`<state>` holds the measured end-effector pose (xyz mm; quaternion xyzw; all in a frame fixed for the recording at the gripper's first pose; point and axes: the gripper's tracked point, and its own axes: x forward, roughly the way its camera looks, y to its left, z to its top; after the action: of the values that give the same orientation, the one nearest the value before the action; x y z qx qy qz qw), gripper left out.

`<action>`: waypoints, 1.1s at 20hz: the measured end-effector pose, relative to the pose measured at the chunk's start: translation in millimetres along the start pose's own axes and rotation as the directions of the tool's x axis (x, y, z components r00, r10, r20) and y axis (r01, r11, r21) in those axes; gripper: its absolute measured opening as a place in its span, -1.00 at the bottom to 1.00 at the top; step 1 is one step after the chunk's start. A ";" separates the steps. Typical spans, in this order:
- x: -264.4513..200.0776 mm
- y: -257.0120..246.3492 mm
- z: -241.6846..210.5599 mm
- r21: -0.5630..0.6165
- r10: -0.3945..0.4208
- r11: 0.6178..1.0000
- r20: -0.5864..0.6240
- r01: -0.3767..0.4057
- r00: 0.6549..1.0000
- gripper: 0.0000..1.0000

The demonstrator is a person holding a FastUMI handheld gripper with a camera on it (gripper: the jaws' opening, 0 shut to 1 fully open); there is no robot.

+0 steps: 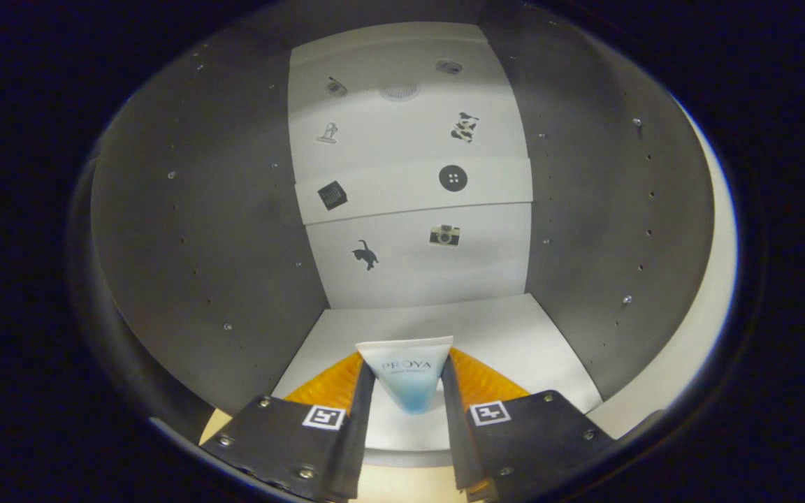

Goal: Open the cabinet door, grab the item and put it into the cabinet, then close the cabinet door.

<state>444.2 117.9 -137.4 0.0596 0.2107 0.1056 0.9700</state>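
I look into the open cabinet (pixel 200 230), with grey side walls, a white back wall (pixel 409 133) and a white floor (pixel 514 335). A white tube fading to blue at its lower end (pixel 408 374) stands upright between my fingers, its flat crimped end up. My gripper (pixel 408 391) is shut on the tube, one finger pressing each side. The tube hangs just above the front part of the cabinet floor. The cabinet door is out of sight.
A white shelf edge (pixel 413 190) crosses the back wall halfway up. Small stickers dot the back wall, among them a cat (pixel 366 254), a camera (pixel 444 235) and a button (pixel 453 178). The cabinet's pale front edge (pixel 713 279) curves at the right.
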 end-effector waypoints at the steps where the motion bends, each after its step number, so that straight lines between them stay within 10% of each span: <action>1: 3.0 0.4 0.1 0.014 0.006 1.000 -0.006 -0.006 1.000 0.01; 13: 7.4 7.5 2.8 0.043 0.001 0.999 0.007 -0.002 1.000 0.28; 22: -59.8 14.2 17.2 0.023 -0.015 1.000 0.104 0.012 0.994 0.97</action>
<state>395.7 116.8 -95.8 0.0744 0.1614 0.0935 0.9796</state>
